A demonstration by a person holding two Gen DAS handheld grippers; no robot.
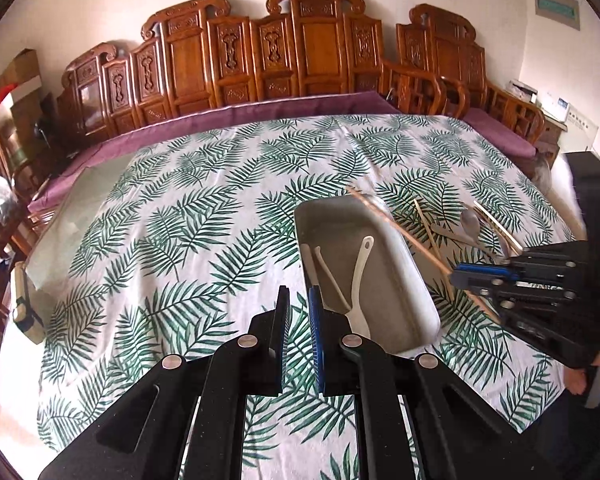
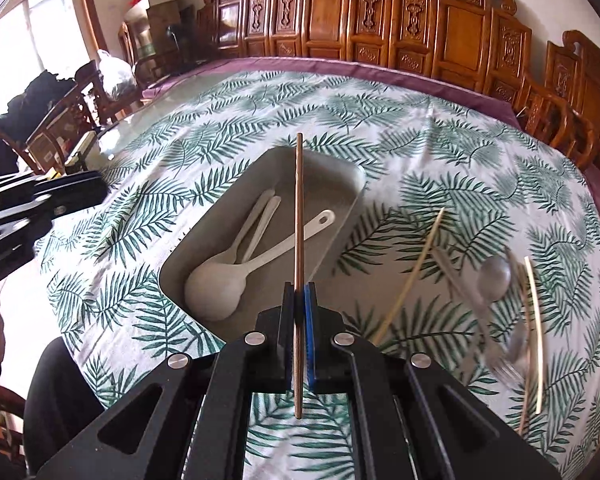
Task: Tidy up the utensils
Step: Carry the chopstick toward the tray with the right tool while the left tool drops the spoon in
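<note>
The right gripper (image 2: 299,292) is clamped on a brown chopstick (image 2: 299,216) that juts out over the grey tray (image 2: 342,172), where white spoons (image 2: 228,272) lie. The left gripper (image 1: 299,300), jaws narrow with nothing between them, hovers above the leaf-print tablecloth (image 1: 180,208) just left of the tray. More chopsticks (image 2: 412,272) and a metal spoon (image 2: 496,276) lie on the cloth to the tray's right.

A tray (image 2: 340,184) lies on the desk (image 2: 440,152), near its middle. In the tray lie three spoons (image 2: 216,284), bowls toward 7 o'clock, handles toward 1 o'clock. A chopstick (image 2: 299,216) in the right hand-held gripper (image 2: 299,300) stands over the tray, pointing to 12 o'clock. At 3 o'clock from the tray, on the desk, lie two loose chopsticks (image 2: 414,270), a spoon (image 2: 496,276) and a fork (image 2: 512,356). The left hand-held gripper (image 2: 76,188) is at 9 o'clock. Chairs (image 2: 460,40) stand behind the desk at 12 o'clock.
</note>
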